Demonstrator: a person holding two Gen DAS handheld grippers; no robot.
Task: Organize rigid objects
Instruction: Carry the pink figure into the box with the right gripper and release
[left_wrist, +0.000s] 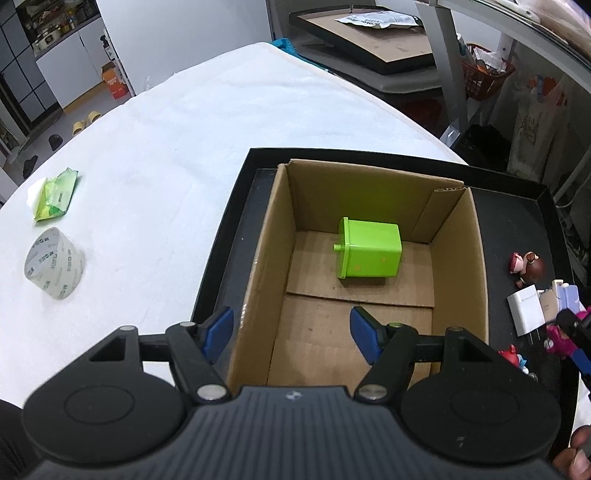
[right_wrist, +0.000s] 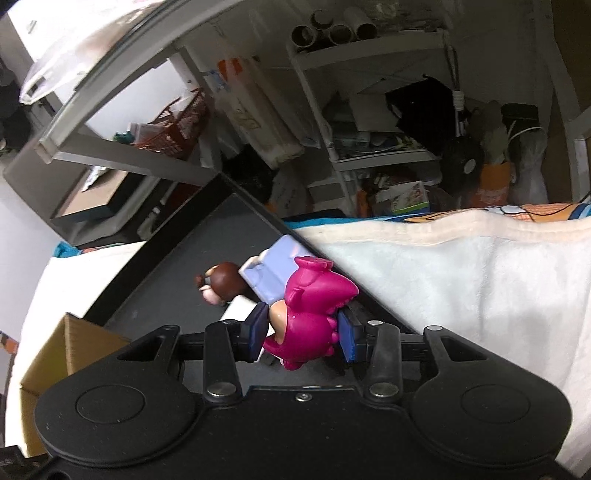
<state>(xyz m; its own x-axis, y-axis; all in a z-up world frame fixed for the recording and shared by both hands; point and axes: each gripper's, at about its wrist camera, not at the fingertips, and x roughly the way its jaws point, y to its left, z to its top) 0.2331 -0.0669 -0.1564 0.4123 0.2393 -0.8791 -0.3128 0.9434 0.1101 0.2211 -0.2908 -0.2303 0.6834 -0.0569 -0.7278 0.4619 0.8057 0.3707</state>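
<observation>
Left gripper (left_wrist: 291, 334) above cardboard box (left_wrist: 458, 243), jaws apart, empty. Green container (left_wrist: 369, 253) lies on its side inside box. Right gripper (right_wrist: 303, 334) jaws clamped on magenta toy figure (right_wrist: 314, 310) over black tray (right_wrist: 177, 273), beside brown-haired figurine (right_wrist: 221, 282).

The room is evenly lit from above, bright but soft. The white cloth (left_wrist: 207, 122) on the desk nearly washes out, showing little texture. The green box (left_wrist: 369, 251) casts a faint shadow on the floor of the cardboard box (left_wrist: 258, 258). Both views bend strongly at the edges, curving shelves (right_wrist: 369, 59) and frames. The right view looks slightly smeared, and the pink toy (right_wrist: 314, 314) is soft.
</observation>
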